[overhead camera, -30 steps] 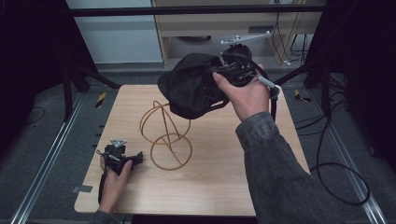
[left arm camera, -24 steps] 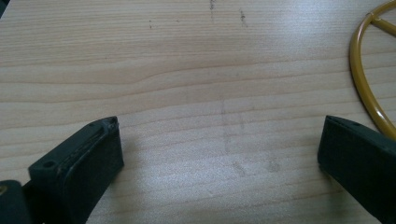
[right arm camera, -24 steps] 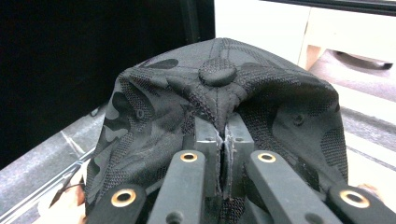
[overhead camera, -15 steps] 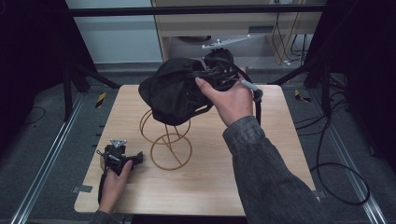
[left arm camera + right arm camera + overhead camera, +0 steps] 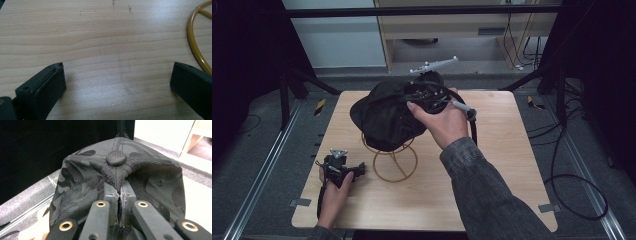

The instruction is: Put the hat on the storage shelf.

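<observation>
Right tool (image 5: 119, 205) pinches black cap (image 5: 384, 117) above wire stand (image 5: 394, 162); left tool (image 5: 117, 82) gapes.

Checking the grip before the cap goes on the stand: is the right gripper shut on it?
Shut on it. The right gripper has its jaws pressed together on a fold of the black cap, just below the top button.

The high view looks forward and down from above the person's side of the wooden table (image 5: 492, 165), taking in the whole top and the floor beyond; the left gripper view sits low and close over the table (image 5: 100, 37), facing along the wood, with the yellow wire stand (image 5: 193, 42) at its edge; the stand (image 5: 394, 162) also shows from above; the right gripper view faces the black cap (image 5: 117, 172) at close range; the cap (image 5: 382, 117) also shows from above.
</observation>
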Demonstrator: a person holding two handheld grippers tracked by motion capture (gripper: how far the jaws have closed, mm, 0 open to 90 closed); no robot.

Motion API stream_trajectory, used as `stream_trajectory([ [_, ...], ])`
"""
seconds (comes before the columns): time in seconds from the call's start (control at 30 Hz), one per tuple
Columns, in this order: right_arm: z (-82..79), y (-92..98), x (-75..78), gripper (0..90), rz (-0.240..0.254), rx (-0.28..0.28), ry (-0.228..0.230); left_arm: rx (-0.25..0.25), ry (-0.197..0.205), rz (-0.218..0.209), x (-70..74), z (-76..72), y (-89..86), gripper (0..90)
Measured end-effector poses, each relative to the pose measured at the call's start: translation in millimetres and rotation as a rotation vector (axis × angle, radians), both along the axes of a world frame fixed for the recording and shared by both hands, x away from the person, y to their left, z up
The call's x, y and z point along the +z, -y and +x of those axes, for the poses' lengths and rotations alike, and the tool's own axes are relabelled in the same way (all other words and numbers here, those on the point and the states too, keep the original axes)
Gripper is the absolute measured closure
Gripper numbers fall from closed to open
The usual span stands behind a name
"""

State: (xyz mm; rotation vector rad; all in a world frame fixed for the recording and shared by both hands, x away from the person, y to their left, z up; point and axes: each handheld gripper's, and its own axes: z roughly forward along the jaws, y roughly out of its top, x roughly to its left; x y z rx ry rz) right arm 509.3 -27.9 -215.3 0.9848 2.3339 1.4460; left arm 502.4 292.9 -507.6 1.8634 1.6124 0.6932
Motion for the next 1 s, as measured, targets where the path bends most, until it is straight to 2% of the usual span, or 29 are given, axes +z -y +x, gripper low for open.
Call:
stream_trajectory([
  [0.5,-4.8,-1.0,-20.7,86.4,-0.029,0.021,-0.033,0.001,0.003,0.0,-0.2,0.1,0.1,0.0],
  [0.73,-7.9,-0.8,-25.2,86.3,-0.035,0.026,-0.043,0.001,0.003,0.0,-0.2,0.1,0.1,0.0],
  [1.0,-13.3,4.6,-20.1,86.4,-0.034,0.029,-0.044,0.005,0.003,0.001,-0.2,0.4,0.3,0.0],
])
